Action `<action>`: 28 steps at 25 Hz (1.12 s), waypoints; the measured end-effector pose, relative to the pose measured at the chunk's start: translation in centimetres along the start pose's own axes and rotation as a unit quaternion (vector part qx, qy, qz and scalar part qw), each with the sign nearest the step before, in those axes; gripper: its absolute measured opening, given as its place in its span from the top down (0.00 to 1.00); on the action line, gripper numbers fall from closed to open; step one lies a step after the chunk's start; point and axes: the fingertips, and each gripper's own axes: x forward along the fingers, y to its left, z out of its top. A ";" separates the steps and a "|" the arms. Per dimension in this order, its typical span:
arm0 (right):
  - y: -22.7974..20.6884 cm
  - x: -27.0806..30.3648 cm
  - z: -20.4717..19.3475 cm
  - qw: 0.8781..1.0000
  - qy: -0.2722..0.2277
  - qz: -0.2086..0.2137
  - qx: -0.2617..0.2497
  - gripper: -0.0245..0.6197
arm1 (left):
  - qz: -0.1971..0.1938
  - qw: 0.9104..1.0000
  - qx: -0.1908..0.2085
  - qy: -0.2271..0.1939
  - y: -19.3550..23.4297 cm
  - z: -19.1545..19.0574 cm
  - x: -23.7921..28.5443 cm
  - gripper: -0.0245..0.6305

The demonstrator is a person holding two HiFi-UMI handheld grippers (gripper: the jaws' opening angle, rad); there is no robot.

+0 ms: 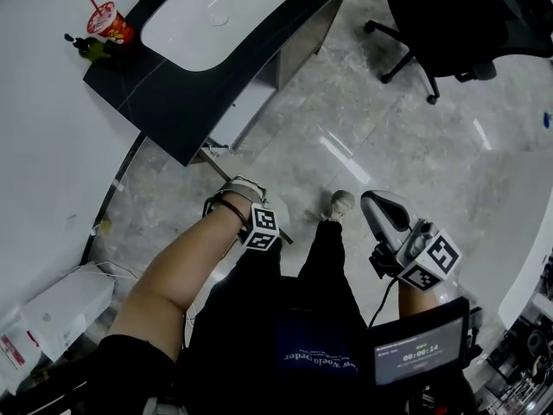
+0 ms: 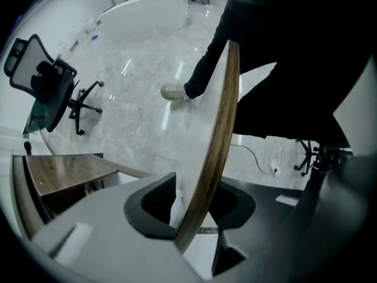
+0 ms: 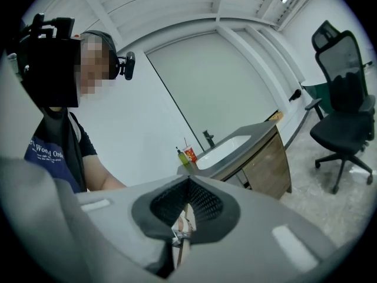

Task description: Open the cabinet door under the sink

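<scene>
The black stone-look bench (image 1: 164,93) carries a white oval basin (image 1: 216,11), with a red paper cup with a straw (image 1: 111,22) and a green bottle (image 1: 91,48) at its corner by the plain white wall (image 1: 43,145). Below it is a wood-fronted cabinet. Its white cabinet door with a brown wooden edge (image 2: 219,128) stands swung out over the glossy pale grey marble-look floor (image 1: 389,137). The left gripper (image 2: 197,214) points down, its tongs closed narrowly on that door's edge. The right gripper (image 3: 185,187) is held up away from the cabinet, its tongs pressed together and empty. A black mesh office chair (image 1: 441,24) stands well apart on the floor.
</scene>
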 end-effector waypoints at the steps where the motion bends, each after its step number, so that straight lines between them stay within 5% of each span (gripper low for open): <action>1: -0.1 -0.3 0.4 1.000 0.000 -0.001 -0.002 0.96 | -0.003 1.000 -0.012 -0.009 0.0 0.2 -0.2 0.74; 11: -2.7 -2.3 6.2 1.000 -0.004 0.015 -0.023 0.96 | -0.052 0.985 -0.153 -0.069 2.0 -0.2 -6.1 0.65; 14: -4.3 -3.3 8.7 0.999 -0.006 0.029 -0.031 0.96 | -0.059 0.965 -0.224 -0.126 2.8 0.7 -9.7 0.65; 16: -5.8 -4.3 10.6 0.999 -0.007 0.038 -0.038 0.96 | -0.048 0.942 -0.284 -0.173 4.4 1.3 -12.6 0.66; 18: -7.3 -5.3 12.5 0.998 -0.006 0.049 -0.049 0.96 | -0.028 0.907 -0.358 -0.221 6.9 1.7 -15.7 0.68; 21: -9.6 -6.5 15.6 0.995 0.002 0.068 -0.069 0.96 | 0.013 0.832 -0.467 -0.298 11.5 1.9 -20.5 0.73; 26: -11.8 -7.6 20.6 0.989 0.013 0.106 -0.107 0.96 | 0.077 0.675 -0.572 -0.460 18.3 2.3 -29.0 0.80; 28: -11.9 -7.4 22.1 0.986 0.015 0.123 -0.114 0.96 | 0.105 0.619 -0.589 -0.509 20.3 1.7 -32.3 0.81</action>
